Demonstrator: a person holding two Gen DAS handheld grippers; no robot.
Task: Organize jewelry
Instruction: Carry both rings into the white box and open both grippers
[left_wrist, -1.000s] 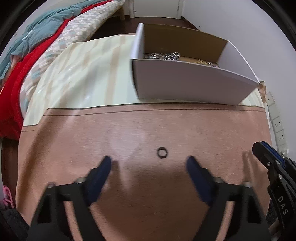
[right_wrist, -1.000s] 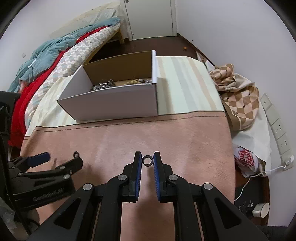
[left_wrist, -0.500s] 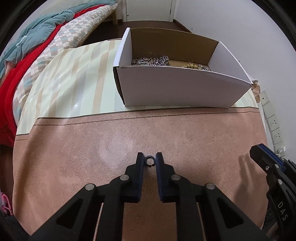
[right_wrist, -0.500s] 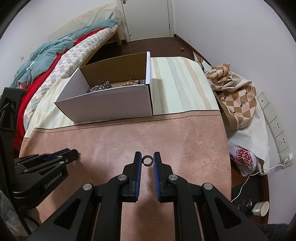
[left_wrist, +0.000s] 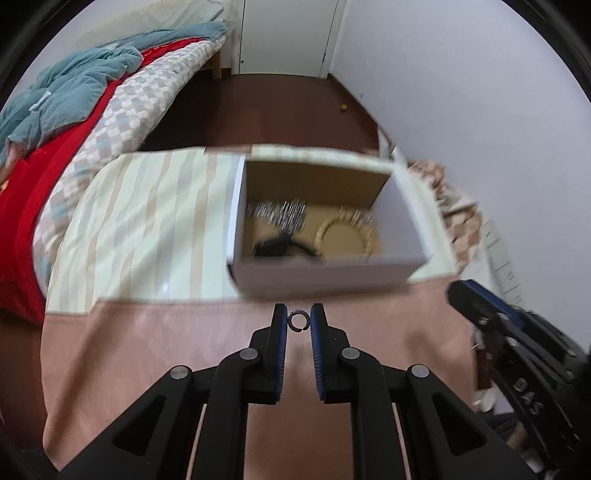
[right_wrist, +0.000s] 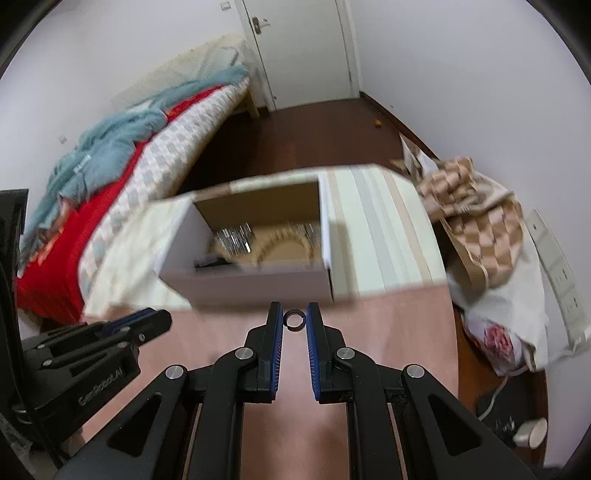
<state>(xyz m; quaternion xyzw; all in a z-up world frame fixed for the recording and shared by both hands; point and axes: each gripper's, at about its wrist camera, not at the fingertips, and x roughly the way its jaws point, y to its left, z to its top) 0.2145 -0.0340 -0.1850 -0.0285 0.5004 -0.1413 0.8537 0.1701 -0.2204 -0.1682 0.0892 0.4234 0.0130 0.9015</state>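
Fingertips of the left hand-held gripper (left_wrist: 299, 320) pinch a thin dark ring (left_wrist: 298, 320); the right hand-held gripper (right_wrist: 294, 319) clamps a thicker ring (right_wrist: 294, 319). Both hang above the pink-covered counter (left_wrist: 166, 350), near the open cardboard box (left_wrist: 325, 277) of jewelry.

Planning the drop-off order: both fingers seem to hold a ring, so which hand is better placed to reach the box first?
Probably left: its ring sits almost under the box front wall; the right ring looks similarly near, so it's close.

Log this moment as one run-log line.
left gripper: shut on thin ring | right gripper: shut on thick ring | both held above pink mat | open box: ahead, jewelry inside
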